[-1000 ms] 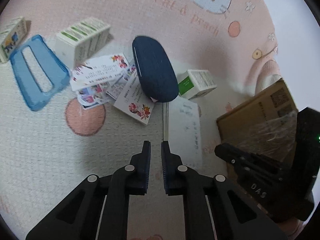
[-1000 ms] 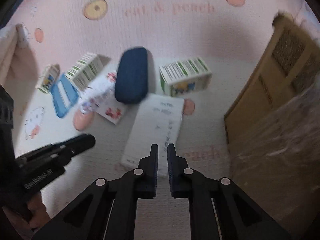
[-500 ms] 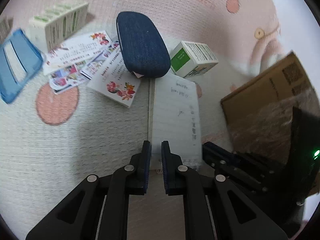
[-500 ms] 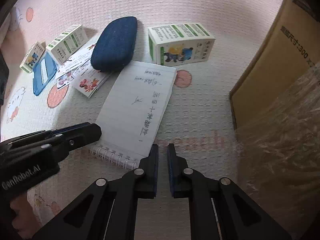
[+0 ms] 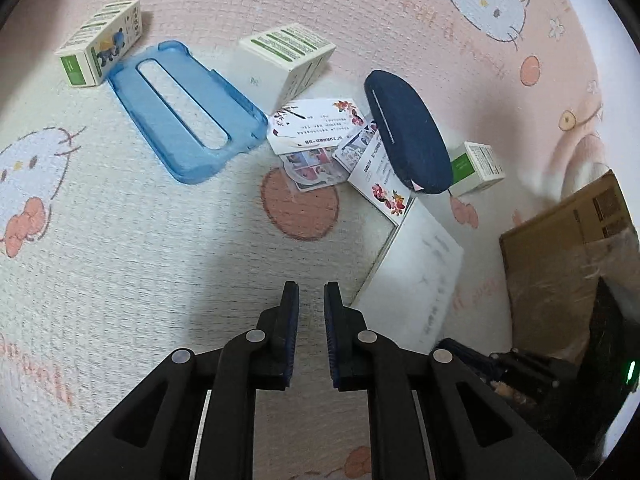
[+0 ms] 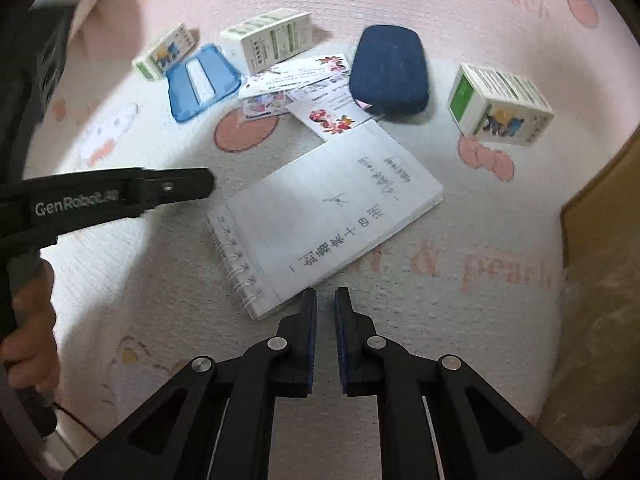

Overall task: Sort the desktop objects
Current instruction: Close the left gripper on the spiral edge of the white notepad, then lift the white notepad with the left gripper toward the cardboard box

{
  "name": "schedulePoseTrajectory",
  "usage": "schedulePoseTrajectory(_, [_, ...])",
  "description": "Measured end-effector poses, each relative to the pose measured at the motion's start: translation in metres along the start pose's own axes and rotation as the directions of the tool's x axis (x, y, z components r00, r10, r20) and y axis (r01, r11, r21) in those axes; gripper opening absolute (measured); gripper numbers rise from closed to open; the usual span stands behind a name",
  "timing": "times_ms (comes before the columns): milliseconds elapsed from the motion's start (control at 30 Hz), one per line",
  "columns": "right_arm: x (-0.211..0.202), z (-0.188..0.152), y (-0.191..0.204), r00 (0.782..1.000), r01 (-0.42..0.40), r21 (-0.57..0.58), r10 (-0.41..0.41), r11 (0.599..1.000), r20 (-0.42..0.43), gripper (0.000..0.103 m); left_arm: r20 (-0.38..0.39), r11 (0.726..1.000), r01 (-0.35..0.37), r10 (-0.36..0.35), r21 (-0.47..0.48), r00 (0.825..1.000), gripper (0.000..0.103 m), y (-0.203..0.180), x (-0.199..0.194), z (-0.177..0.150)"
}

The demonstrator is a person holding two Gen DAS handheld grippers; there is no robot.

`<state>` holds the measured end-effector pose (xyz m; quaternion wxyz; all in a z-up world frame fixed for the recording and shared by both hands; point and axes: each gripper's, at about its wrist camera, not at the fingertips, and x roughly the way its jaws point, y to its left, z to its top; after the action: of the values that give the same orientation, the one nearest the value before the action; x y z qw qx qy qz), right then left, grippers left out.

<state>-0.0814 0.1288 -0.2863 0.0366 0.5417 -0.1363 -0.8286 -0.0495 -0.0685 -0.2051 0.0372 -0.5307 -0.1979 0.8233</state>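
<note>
In the left wrist view the spiral notebook is washed out and its writing unreadable, its near corner hidden behind our right gripper, of which only a dark part shows at the frame edge. The cards partly slip beneath the navy case, so we cannot count them. A cardboard box is cut off at the right. Everything lies on a pink-and-cream cartoon-printed mat. Our left gripper and right gripper each hover with fingers a narrow gap apart, holding nothing; the right sits just beside the notebook's near edge.
</note>
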Motion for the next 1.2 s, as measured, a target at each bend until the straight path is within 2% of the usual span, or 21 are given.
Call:
schedulePoseTrajectory(67, [-0.005, 0.002, -0.017, 0.998, -0.058, 0.073, 0.060, 0.996, -0.015, 0.008, -0.020, 1.000, 0.007, -0.007, 0.017, 1.000, 0.015, -0.004, 0.002, 0.000])
schedulePoseTrajectory(167, [-0.018, 0.009, -0.034, 1.000, -0.013, 0.088, 0.012, 0.996, 0.010, 0.008, -0.074, 1.000, 0.016, -0.014, 0.025, 0.997, 0.018, -0.006, 0.009, -0.001])
schedulePoseTrajectory(200, [-0.022, 0.012, -0.038, 1.000, 0.011, 0.080, -0.012, 0.997, 0.019, 0.008, -0.081, 1.000, 0.023, -0.022, 0.015, 0.996, 0.022, -0.003, 0.008, -0.004])
schedulePoseTrajectory(267, [-0.023, 0.022, -0.041, 0.999, 0.019, 0.056, -0.021, 0.998, 0.037, 0.010, -0.063, 0.997, 0.041, -0.045, -0.061, 0.997, 0.030, 0.001, 0.003, -0.012])
schedulePoseTrajectory(333, [-0.029, 0.032, -0.044, 0.998, 0.014, 0.037, -0.016, 0.999, 0.053, 0.020, -0.041, 0.988, 0.065, -0.072, -0.138, 0.997, 0.034, 0.006, -0.001, -0.018])
schedulePoseTrajectory(367, [-0.027, 0.038, -0.048, 0.998, 0.008, 0.030, -0.010, 1.000, 0.060, 0.032, -0.028, 0.981, 0.086, -0.092, -0.175, 0.995, 0.034, 0.008, -0.003, -0.021])
schedulePoseTrajectory(433, [-0.016, 0.052, -0.041, 0.997, -0.015, 0.022, 0.013, 1.000, 0.078, 0.047, -0.022, 0.966, 0.116, -0.125, -0.230, 0.992, 0.034, 0.011, -0.002, -0.026])
schedulePoseTrajectory(567, [0.000, 0.066, -0.046, 0.992, -0.065, 0.056, 0.058, 0.996, 0.110, 0.047, -0.034, 0.946, 0.162, -0.179, -0.281, 0.983, 0.033, 0.013, 0.003, -0.033])
schedulePoseTrajectory(733, [0.022, 0.063, -0.056, 0.995, -0.065, 0.104, 0.056, 0.992, 0.087, 0.047, -0.042, 0.962, 0.154, -0.168, -0.225, 0.985, 0.032, -0.002, 0.008, -0.030])
schedulePoseTrajectory(800, [0.019, 0.058, -0.057, 0.991, -0.081, 0.097, 0.070, 0.992, 0.115, 0.045, -0.046, 0.970, 0.137, -0.149, -0.199, 0.988, 0.028, -0.005, 0.011, -0.027])
schedulePoseTrajectory(867, [0.017, 0.052, -0.053, 0.993, -0.079, 0.106, 0.069, 0.991, 0.095, 0.039, -0.049, 0.980, 0.102, -0.112, -0.171, 0.992, 0.027, -0.004, 0.011, -0.023])
schedulePoseTrajectory(933, [0.013, 0.046, -0.048, 0.996, -0.058, 0.100, 0.050, 0.993, 0.078, 0.039, -0.033, 0.988, 0.070, -0.075, -0.137, 0.997, 0.026, -0.003, 0.010, -0.016])
schedulePoseTrajectory(1000, [0.006, 0.036, -0.045, 0.994, -0.096, 0.097, 0.089, 0.991, 0.071, 0.037, -0.014, 0.992, 0.040, -0.042, -0.119, 0.999, 0.026, 0.002, 0.009, -0.008])
schedulePoseTrajectory(1100, [0.005, 0.025, -0.041, 0.990, -0.143, 0.108, 0.141, 0.984, 0.027, 0.037, -0.038, 0.990, 0.063, -0.069, -0.127, 0.997, 0.026, 0.014, 0.012, 0.005])
schedulePoseTrajectory(1200, [0.001, 0.021, -0.041, 0.992, -0.127, 0.102, 0.125, 0.987, 0.022, 0.037, -0.031, 0.980, 0.094, -0.100, -0.173, 0.994, 0.026, 0.019, 0.009, 0.004])
